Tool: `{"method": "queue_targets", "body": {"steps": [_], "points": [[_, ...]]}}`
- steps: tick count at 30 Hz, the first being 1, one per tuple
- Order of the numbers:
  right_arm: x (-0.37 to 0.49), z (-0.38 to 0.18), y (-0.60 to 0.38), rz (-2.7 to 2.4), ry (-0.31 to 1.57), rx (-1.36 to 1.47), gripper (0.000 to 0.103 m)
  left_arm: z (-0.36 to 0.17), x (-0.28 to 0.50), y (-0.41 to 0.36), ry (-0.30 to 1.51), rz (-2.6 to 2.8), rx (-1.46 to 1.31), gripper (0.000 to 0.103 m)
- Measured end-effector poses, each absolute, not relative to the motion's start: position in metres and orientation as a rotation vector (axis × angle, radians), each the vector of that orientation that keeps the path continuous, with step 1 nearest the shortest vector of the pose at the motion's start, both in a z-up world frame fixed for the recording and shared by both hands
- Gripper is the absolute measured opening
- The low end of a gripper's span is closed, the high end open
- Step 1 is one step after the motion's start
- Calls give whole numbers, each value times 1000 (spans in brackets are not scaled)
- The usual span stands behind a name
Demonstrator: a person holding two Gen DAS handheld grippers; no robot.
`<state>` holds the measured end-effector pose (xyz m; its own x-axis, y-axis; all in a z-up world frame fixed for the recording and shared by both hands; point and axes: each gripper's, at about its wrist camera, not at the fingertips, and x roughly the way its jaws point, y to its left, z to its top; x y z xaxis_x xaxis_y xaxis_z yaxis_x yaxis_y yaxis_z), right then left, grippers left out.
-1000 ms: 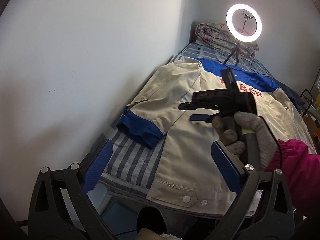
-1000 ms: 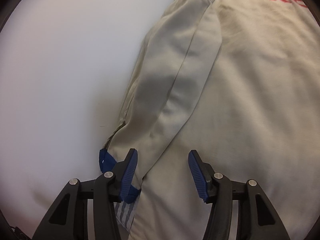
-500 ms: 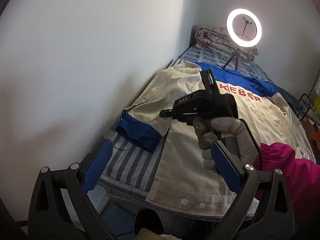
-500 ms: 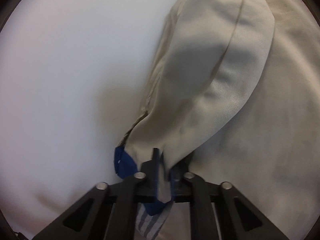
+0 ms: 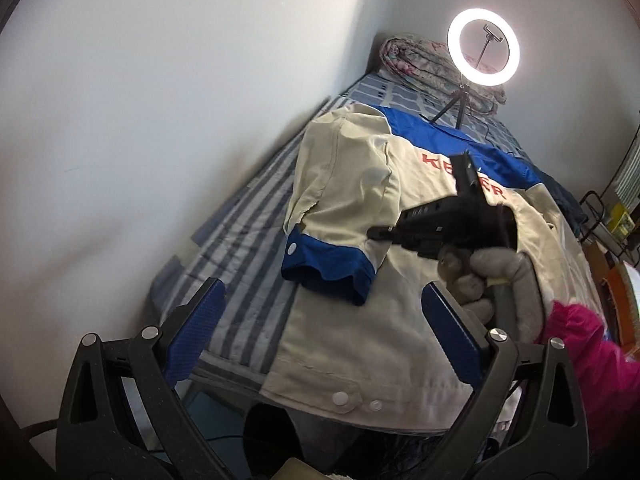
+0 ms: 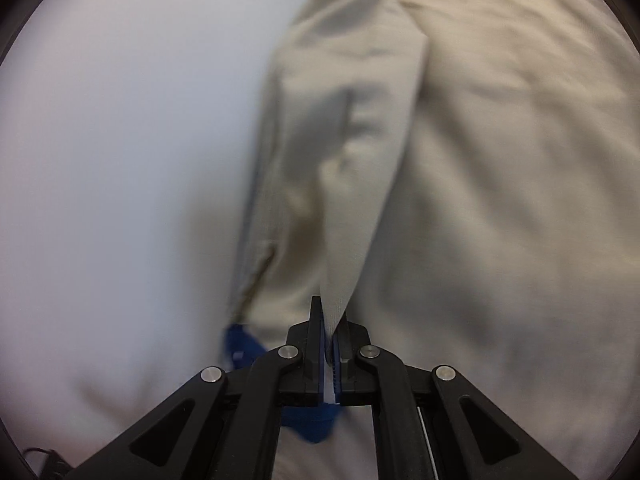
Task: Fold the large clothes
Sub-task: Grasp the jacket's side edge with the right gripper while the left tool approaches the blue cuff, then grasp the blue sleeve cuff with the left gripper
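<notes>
A beige work jacket (image 5: 352, 344) with blue shoulders and red lettering lies spread on the bed. Its left sleeve (image 5: 344, 208), ending in a blue cuff (image 5: 328, 260), is raised off the sheet and drawn over the jacket's body. My right gripper (image 5: 374, 234) is shut on a fold of that sleeve just above the cuff. In the right wrist view the sleeve (image 6: 360, 200) runs up from the closed right gripper (image 6: 330, 332). My left gripper (image 5: 320, 312) hovers over the jacket's near hem, jaws wide and closing, nothing between them.
A white wall (image 5: 140, 120) runs along the bed's left side. The striped sheet (image 5: 248, 248) shows beside the jacket. A lit ring light (image 5: 483, 53) on a tripod and a folded quilt (image 5: 412, 56) sit at the far end. A gloved hand (image 5: 500, 280) with a pink sleeve (image 5: 580, 344) holds the right gripper.
My right gripper shut on the sleeve near the cuff, then lifted it and pulled it right, over the jacket's body. More striped sheet shows by the wall. The left gripper hardly moved.
</notes>
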<state>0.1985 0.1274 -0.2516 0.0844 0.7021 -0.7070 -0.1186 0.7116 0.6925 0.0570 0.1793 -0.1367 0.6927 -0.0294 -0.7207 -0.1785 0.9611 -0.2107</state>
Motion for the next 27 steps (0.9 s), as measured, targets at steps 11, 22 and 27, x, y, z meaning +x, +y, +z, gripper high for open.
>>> {"method": "queue_targets", "body": {"steps": [11, 22, 27], "points": [[168, -255, 165, 672, 1285, 301, 0, -182, 118, 210, 947, 90, -556, 63], [161, -250, 154, 674, 1278, 262, 1, -236, 144, 237, 982, 120, -823, 47], [164, -251, 140, 680, 1279, 263, 1, -255, 155, 242, 1017, 151, -888, 47]]}}
